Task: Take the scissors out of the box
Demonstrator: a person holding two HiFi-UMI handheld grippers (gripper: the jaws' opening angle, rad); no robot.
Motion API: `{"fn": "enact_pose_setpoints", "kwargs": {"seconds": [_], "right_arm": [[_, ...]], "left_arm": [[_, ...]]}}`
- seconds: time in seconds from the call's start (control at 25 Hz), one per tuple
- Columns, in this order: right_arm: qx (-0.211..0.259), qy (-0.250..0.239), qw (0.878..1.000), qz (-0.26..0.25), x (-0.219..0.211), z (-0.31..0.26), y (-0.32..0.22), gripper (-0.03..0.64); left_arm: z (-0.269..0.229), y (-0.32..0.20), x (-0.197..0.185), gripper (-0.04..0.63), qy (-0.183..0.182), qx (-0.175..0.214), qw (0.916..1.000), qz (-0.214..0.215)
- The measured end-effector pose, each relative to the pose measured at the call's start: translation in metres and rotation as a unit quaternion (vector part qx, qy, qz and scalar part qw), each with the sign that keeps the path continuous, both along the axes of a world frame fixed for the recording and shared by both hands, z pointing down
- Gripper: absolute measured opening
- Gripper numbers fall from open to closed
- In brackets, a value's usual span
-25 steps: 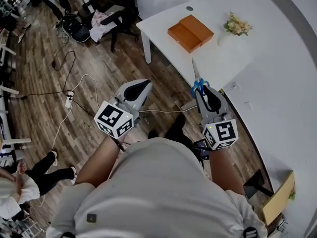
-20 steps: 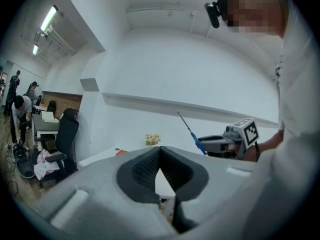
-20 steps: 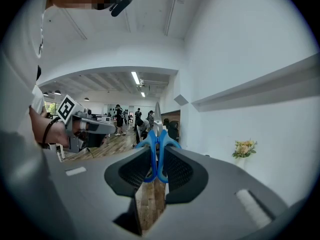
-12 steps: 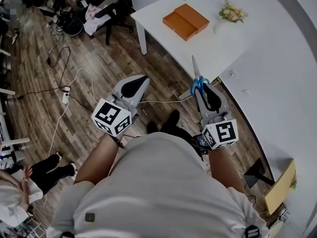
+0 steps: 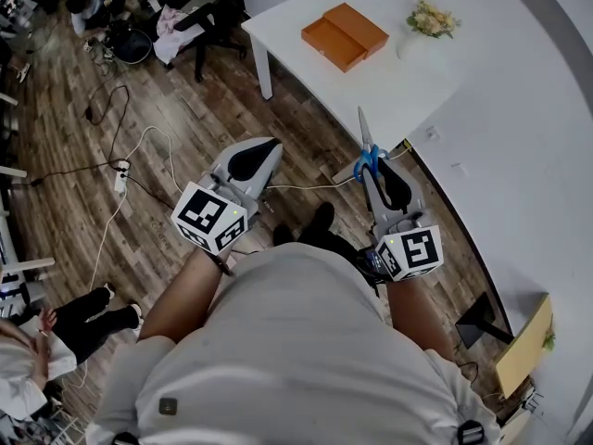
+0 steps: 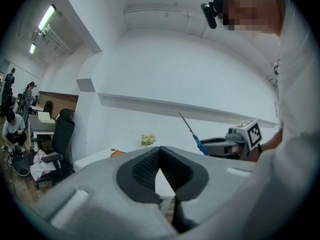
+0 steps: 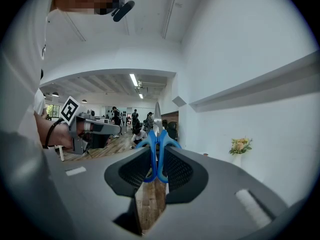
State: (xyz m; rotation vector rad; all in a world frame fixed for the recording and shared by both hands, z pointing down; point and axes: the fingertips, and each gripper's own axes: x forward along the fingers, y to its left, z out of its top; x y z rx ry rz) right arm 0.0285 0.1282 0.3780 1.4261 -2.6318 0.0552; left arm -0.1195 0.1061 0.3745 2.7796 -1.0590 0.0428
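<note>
In the head view, the blue-handled scissors stick out of my right gripper, blades pointing toward the white table. In the right gripper view the pads are shut on the blue handles of the scissors, inside the right gripper. The orange box lies open on the table, well ahead of both grippers. My left gripper hangs over the wooden floor, to the left of the right one. In its own view the left gripper has its tips together with nothing between them.
A small vase of flowers stands on the table beside the box. Cables and a power strip lie on the floor at left. A chair with clothes stands beyond. A person sits at lower left. A white wall runs along the right.
The table and the orange box have slid a little farther up and away in the head view. Both grippers keep the same pose, with the scissors still held in the right one.
</note>
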Motion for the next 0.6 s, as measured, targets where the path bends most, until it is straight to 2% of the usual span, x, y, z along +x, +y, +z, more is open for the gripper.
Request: {"fn": "enact_pose_setpoints", "kwargs": {"seconds": [0.6], "right_arm": [[0.002,-0.002,1.000,-0.003,-0.005,-0.003,-0.012,0.101]], "left_arm": [[-0.006,-0.010,-0.001,0.005,0.004,0.006,1.0000,-0.002]]}}
